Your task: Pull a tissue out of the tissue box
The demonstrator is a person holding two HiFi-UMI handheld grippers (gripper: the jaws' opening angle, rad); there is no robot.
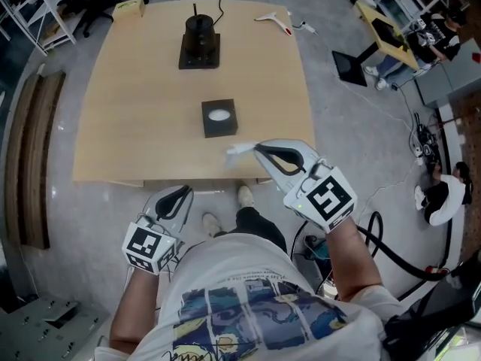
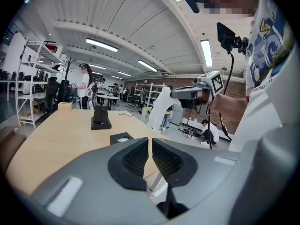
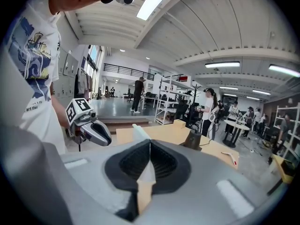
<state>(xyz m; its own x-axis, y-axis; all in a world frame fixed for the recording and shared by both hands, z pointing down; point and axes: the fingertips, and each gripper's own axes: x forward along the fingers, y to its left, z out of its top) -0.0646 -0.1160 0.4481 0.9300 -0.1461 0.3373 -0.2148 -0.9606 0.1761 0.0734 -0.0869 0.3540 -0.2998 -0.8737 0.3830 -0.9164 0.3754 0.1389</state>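
The black tissue box [image 1: 219, 118] stands in the middle of the wooden table [image 1: 135, 126], with white tissue showing in its round opening. My right gripper [image 1: 258, 148] hangs over the table's near edge, shut on a white tissue [image 1: 239, 150] that is free of the box. In the right gripper view the tissue [image 3: 138, 132] sticks up from between the closed pads. My left gripper [image 1: 184, 192] is held low, off the table beside my body, shut with nothing in it. The left gripper view shows the box [image 2: 123, 138] and the tissue [image 2: 161, 107] hanging from the right gripper [image 2: 174, 93].
A black stand with a cable [image 1: 200, 45] sits at the table's far side, a white tool [image 1: 274, 21] at the far right corner, a small cardboard box [image 1: 129, 6] at the far left corner. People and cables are on the floor to the right.
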